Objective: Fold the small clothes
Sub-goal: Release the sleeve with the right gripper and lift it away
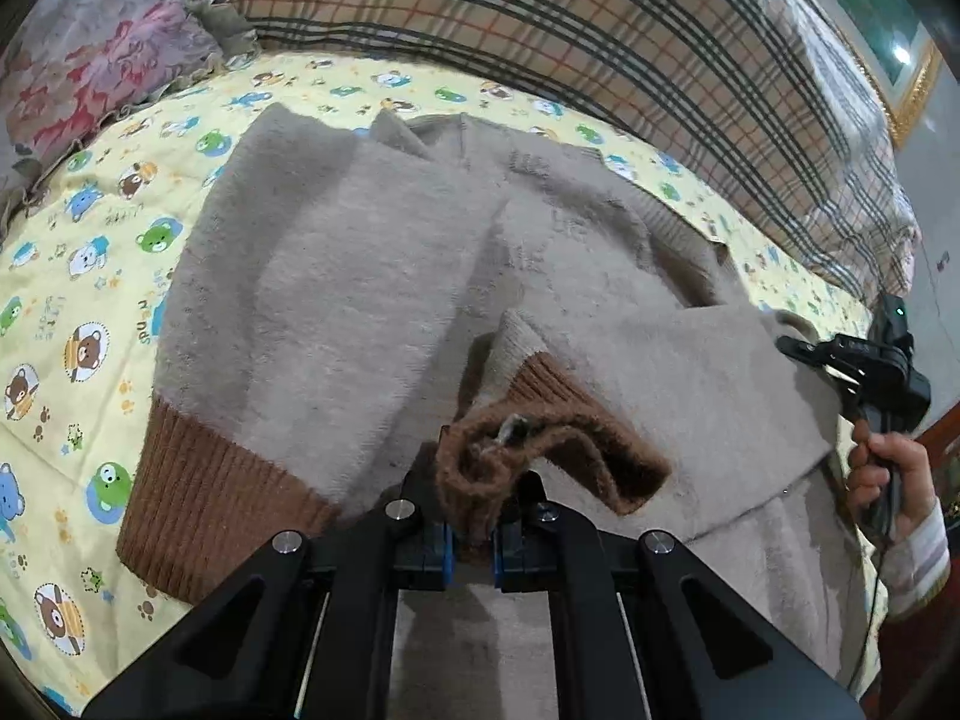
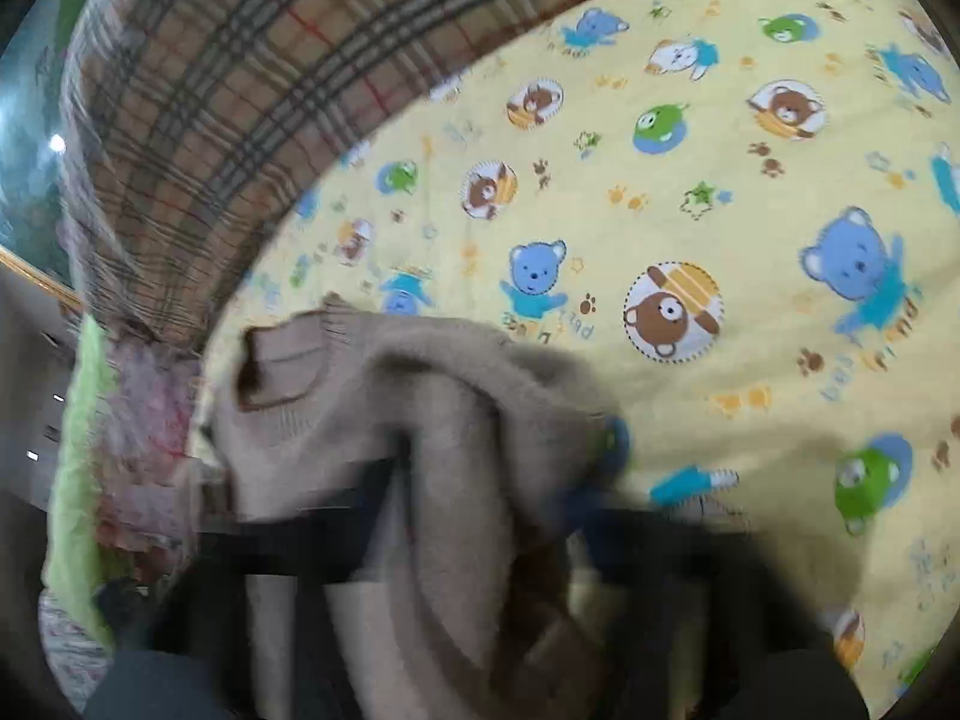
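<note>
Clearly my left gripper (image 1: 471,516) is clamped on the sweater's (image 1: 336,276) brown ribbed cuff (image 1: 540,450), my right gripper (image 2: 480,516) bites blurred beige knit beside the collar (image 2: 282,360); soft, light, floppy, so I favour ribbed edges.

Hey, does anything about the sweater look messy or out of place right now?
Yes. The sweater isn't flat: one sleeve lies across its body, with the brown cuff bunched in the shut left gripper. The right-wrist view is too blurred to judge.

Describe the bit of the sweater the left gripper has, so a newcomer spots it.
On the yellow bear-print sheet lies a beige sweater. Its near sleeve ends in a brown ribbed cuff, bunched between the left gripper pads; the wider brown hem lies flat, ungripped.
</note>
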Available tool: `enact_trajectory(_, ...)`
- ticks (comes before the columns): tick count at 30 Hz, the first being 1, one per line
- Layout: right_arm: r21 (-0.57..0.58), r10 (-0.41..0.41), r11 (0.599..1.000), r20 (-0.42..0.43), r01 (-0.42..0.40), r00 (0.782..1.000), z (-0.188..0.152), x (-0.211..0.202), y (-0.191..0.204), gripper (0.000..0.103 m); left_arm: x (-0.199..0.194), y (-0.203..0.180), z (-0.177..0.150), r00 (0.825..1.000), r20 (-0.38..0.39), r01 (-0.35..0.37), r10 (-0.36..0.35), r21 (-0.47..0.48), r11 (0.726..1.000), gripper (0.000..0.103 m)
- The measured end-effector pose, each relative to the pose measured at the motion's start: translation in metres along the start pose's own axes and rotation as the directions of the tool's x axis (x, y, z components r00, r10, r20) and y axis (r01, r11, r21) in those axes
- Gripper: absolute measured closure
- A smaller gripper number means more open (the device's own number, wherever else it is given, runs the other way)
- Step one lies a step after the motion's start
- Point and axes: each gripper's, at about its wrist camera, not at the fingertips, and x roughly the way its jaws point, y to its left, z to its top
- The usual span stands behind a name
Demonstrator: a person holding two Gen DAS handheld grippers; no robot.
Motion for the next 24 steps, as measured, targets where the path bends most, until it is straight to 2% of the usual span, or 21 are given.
enact_trajectory(3,-0.064,-0.005,0.998,0.098,0.011,0.995,0.012,-0.026,0.01,0.087,-0.004,-0.021,0.008,0.998,0.017,0.058,-0.058,0.039,0.998,0.097)
enact_trajectory(6,-0.14,-0.017,0.989,0.255,0.054,0.967,0.031,-0.083,0.025,0.088,0.001,-0.059,0.023,0.991,0.042,0.126,-0.131,0.101,0.987,0.097)
enact_trajectory(8,-0.182,-0.03,0.979,0.313,0.091,0.949,0.043,-0.109,0.028,0.088,0.016,-0.077,0.031,0.986,0.043,0.152,-0.159,0.122,0.981,0.097)
enact_trajectory(9,-0.205,-0.062,0.97,0.318,0.132,0.946,0.048,-0.107,0.03,0.088,0.024,-0.08,0.032,0.989,0.028,0.144,-0.148,0.119,0.982,0.097)
enact_trajectory(11,-0.239,-0.177,0.939,0.283,0.249,0.942,0.051,-0.09,0.023,0.086,0.041,-0.075,0.03,0.991,-0.008,0.135,-0.135,0.096,0.986,0.097)
enact_trajectory(13,-0.186,-0.255,0.937,0.213,0.295,0.943,0.052,-0.066,-0.001,0.08,0.05,-0.069,0.028,0.995,-0.017,0.099,-0.098,0.089,0.991,0.097)
enact_trajectory(15,-0.108,-0.355,0.919,0.189,0.379,0.915,0.05,-0.058,-0.025,0.074,0.051,-0.059,0.026,0.995,-0.016,0.098,-0.097,0.082,0.992,0.096)
enact_trajectory(16,-0.078,-0.356,0.923,0.204,0.378,0.912,0.046,-0.062,-0.031,0.07,0.05,-0.055,0.026,0.996,-0.008,0.093,-0.092,0.083,0.992,0.096)
enact_trajectory(17,-0.044,-0.328,0.937,0.225,0.345,0.918,0.042,-0.07,-0.035,0.061,0.05,-0.054,0.026,0.997,0.001,0.076,-0.077,0.089,0.993,0.096)
enact_trajectory(18,-0.022,-0.306,0.947,0.237,0.32,0.922,0.037,-0.076,-0.035,0.056,0.05,-0.05,0.028,0.998,0.003,0.065,-0.066,0.087,0.994,0.096)
enact_trajectory(19,-0.017,-0.281,0.956,0.246,0.294,0.928,0.03,-0.084,-0.033,0.055,0.05,-0.047,0.03,0.998,0.002,0.07,-0.07,0.078,0.995,0.096)
enact_trajectory(21,-0.046,-0.209,0.973,0.242,0.227,0.947,0.01,-0.094,-0.021,0.049,0.05,-0.043,0.032,0.997,0.004,0.076,-0.077,0.065,0.995,0.096)
enact_trajectory(24,-0.097,-0.137,0.982,0.225,0.162,0.965,-0.016,-0.095,0.0,0.042,0.036,-0.038,0.027,0.996,0.013,0.084,-0.085,0.054,0.995,0.097)
